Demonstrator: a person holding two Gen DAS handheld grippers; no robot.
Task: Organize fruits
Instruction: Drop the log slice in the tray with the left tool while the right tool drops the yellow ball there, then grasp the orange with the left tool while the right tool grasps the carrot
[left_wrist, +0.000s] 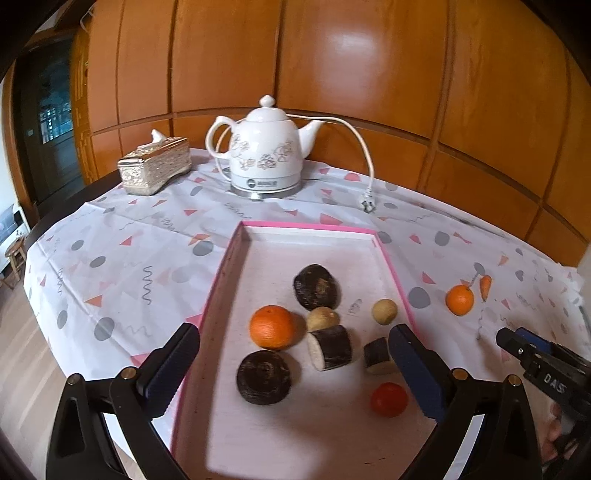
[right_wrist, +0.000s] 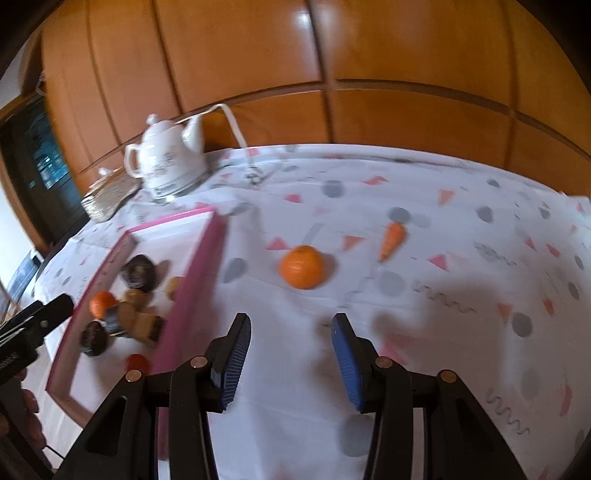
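A pink-rimmed tray holds an orange, a red tomato, dark round fruits, cut dark-skinned pieces and small tan balls. My left gripper is open and empty above the tray's near half. A second orange and a small carrot lie on the cloth right of the tray. My right gripper is open and empty, just short of that orange. Both also show in the left wrist view: orange, carrot.
A white teapot-style kettle with cord and plug stands at the back, a silver tissue box to its left. The patterned tablecloth covers the table. A wood-panelled wall rises behind.
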